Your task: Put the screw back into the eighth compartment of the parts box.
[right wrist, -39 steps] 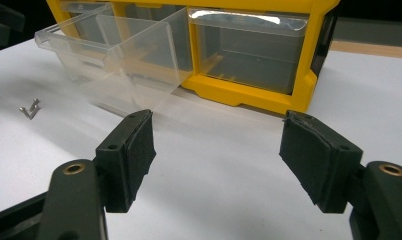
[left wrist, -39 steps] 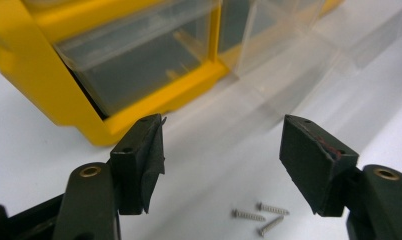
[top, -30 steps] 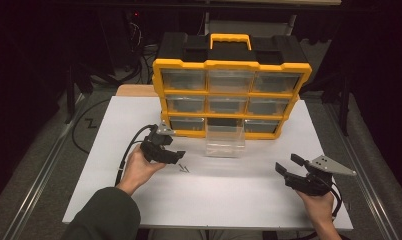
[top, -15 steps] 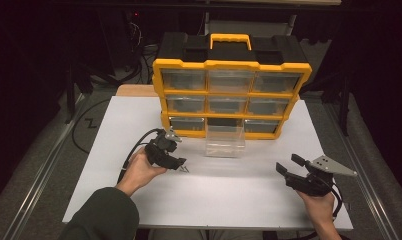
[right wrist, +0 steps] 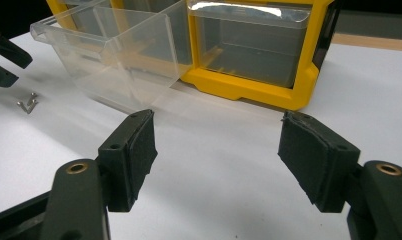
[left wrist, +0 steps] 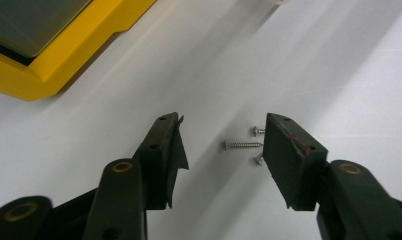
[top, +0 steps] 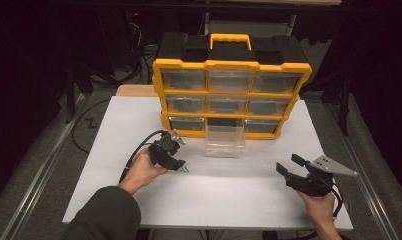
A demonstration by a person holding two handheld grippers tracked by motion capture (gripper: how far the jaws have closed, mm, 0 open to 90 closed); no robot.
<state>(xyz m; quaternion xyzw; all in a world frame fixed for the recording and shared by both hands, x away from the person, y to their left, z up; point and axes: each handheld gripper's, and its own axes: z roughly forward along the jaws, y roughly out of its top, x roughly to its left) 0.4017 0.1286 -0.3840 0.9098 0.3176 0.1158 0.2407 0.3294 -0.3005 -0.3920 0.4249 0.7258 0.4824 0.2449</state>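
White table [top: 139, 120] on grey floor [top: 49, 165], metal rail [top: 36, 190] along left edge, cables [top: 139, 47] far behind, room dark beyond.

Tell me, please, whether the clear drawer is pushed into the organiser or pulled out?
Pulled out. The clear drawer juts from the bottom row of the yellow organiser onto the white table, and looks empty.

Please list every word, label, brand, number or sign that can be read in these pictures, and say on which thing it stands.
None can be read: the yellow organizer, its pulled-out clear drawer, the screws, the white table and both grippers carry no legible text.
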